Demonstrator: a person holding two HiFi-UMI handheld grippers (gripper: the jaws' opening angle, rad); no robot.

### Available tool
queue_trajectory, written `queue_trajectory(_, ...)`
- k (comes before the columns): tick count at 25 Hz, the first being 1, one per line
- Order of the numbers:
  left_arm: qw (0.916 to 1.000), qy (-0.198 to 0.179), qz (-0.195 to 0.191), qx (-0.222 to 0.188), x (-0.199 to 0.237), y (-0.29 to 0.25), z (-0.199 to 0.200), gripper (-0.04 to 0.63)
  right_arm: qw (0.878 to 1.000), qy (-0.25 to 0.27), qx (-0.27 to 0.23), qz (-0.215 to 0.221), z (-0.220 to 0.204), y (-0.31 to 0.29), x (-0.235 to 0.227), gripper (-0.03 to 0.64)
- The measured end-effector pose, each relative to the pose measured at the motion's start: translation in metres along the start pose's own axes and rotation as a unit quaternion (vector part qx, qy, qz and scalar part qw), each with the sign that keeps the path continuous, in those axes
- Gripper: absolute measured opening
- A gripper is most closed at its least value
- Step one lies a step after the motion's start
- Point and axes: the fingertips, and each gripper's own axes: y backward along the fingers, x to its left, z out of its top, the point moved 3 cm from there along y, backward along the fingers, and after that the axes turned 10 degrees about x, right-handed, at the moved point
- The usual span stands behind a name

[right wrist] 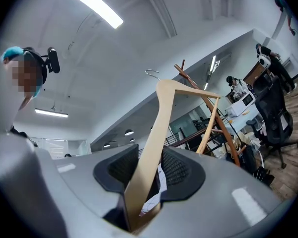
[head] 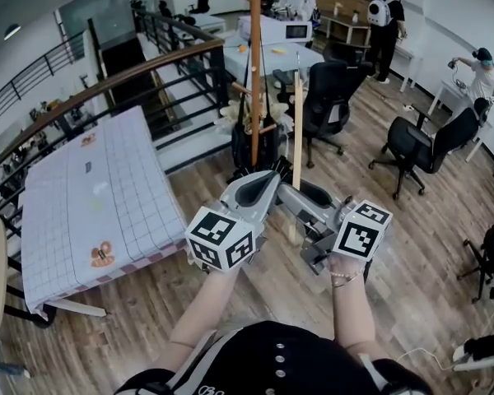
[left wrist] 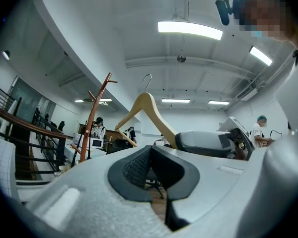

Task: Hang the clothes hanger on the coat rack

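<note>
The wooden clothes hanger (right wrist: 161, 125) stands upright with one arm clamped between the pads of my right gripper (right wrist: 149, 155). Its metal hook (right wrist: 151, 73) points up. In the head view the hanger (head: 297, 130) shows edge-on, just right of the brown coat rack pole (head: 254, 72), with the right gripper (head: 300, 204) below it. The coat rack (right wrist: 208, 103) with its angled pegs stands a short way beyond the hanger. My left gripper (head: 267, 179) is close beside the right one. Its tips meet with nothing between them (left wrist: 150, 150). From there the hanger (left wrist: 151, 110) and rack (left wrist: 92, 118) lie ahead.
A table with a checked cloth (head: 107, 196) stands at the left beside a dark railing (head: 148, 64). Black office chairs (head: 329, 97) (head: 428, 142) stand behind and right of the rack. Several people are at desks at the back and right. The floor is wood planks.
</note>
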Motion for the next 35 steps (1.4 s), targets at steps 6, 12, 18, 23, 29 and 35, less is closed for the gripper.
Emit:
queue_trajectory(6, 1.0, -0.005, -0.008, 0.002, 0.013, -0.022, -0.002, -0.008, 1.0, -0.013, 0.003, 0.001, 0.004, -0.006, -0.026, 0.146)
queue_trajectory(12, 0.9999, 0.005, -0.007, -0.006, 0.041, -0.037, -0.004, -0.008, 1.0, -0.008, 0.008, -0.007, 0.006, -0.019, -0.051, 0.146)
queue_trajectory(18, 0.9999, 0.007, -0.016, -0.002, 0.075, -0.063, 0.0, -0.008, 1.0, -0.014, 0.009, -0.018, 0.015, -0.042, -0.086, 0.146)
queue_trajectory(23, 0.9999, 0.009, -0.013, 0.001, 0.113, -0.082, 0.005, -0.009, 0.999, -0.012, 0.006, -0.035, 0.03, -0.067, -0.115, 0.147)
queue_trajectory(29, 0.9997, 0.01, -0.019, 0.008, 0.159, -0.105, 0.011, -0.008, 0.999, -0.008, -0.003, -0.048, 0.05, -0.103, -0.146, 0.146)
queue_trajectory(35, 0.9991, 0.018, -0.039, 0.004, 0.198, -0.124, 0.021, -0.008, 0.998, -0.006, -0.014, -0.057, 0.068, -0.134, -0.175, 0.146)
